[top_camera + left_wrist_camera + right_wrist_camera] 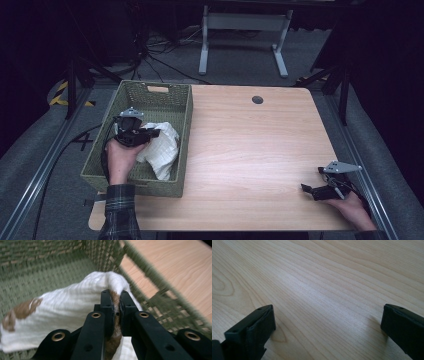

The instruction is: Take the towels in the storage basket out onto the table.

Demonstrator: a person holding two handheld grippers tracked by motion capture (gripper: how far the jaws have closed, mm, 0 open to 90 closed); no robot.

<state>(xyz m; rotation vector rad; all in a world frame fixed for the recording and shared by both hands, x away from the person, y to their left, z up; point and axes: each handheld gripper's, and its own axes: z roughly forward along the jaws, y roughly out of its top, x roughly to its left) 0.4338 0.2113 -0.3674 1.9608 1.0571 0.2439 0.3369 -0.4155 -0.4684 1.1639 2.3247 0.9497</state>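
A white cloth [161, 148] with brown patches [62, 310] lies in the green woven basket [150, 95] at the table's left. My left gripper [152, 133] [115, 296] is inside the basket, its jaws pinched on a fold of the cloth, which rises into a peak at the fingertips. My right gripper [306, 189] [328, 320] rests low over the bare wood near the table's front right corner, jaws wide apart with nothing between them.
The wooden table [250, 150] stretches from the basket to the right edge, with a round cable hole [257, 99] at the back. The basket's right wall [150, 282] stands close beside the left gripper. Metal rails run along both sides of the table.
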